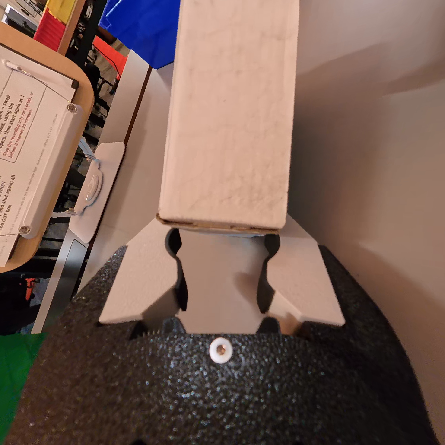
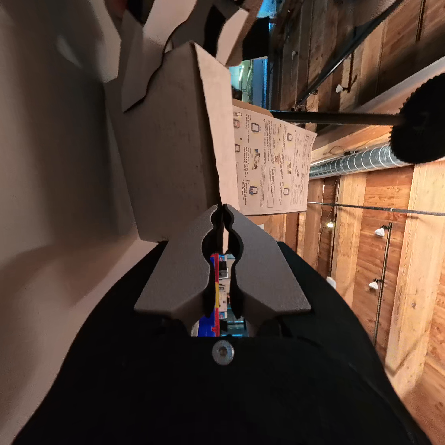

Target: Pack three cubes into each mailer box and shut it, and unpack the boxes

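Left tool [image 1: 222,231] — grips mailer box [image 1: 228,115].

Timber plank walls [image 2: 375,228] glow under small spot lamps [image 2: 379,232]; a ribbed metal duct [image 2: 349,163] runs beneath a beam, coloured bins [image 1: 144,29] beyond.
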Action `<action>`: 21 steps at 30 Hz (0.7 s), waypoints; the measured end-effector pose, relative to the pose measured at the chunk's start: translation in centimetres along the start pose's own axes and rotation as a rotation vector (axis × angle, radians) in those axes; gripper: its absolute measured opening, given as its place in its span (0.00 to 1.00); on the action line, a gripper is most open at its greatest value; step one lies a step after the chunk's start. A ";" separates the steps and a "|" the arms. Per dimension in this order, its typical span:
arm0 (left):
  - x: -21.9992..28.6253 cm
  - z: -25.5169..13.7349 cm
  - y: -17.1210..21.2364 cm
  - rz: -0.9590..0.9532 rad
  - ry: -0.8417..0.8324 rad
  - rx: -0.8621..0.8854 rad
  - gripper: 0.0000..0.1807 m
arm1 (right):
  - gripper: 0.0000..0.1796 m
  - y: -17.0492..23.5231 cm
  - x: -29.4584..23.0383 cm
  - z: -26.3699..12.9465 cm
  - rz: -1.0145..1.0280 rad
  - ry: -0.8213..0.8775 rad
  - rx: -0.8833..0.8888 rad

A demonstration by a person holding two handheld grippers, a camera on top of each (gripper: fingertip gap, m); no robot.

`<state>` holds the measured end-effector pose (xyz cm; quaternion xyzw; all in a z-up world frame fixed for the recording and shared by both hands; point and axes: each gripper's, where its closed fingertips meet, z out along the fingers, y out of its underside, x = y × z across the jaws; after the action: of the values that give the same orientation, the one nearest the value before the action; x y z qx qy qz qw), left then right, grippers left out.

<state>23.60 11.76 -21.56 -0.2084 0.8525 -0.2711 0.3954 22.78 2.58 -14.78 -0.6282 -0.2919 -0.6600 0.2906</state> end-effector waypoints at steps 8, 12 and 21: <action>0.3 0.6 -0.8 0.014 0.030 0.022 0.38 | 0.11 0.2 -0.4 0.4 -0.324 0.018 -0.046; 0.6 0.6 -1.6 -0.011 0.055 0.127 0.38 | 0.04 0.6 -0.9 0.6 -0.280 -0.042 -0.042; 1.2 1.5 -2.9 0.108 -0.039 0.334 0.57 | 0.01 0.4 -1.7 0.3 -0.105 -0.111 0.005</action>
<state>24.42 8.37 -21.18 -0.0986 0.7978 -0.3833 0.4548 23.35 2.57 -16.48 -0.6471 -0.3417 -0.6376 0.2405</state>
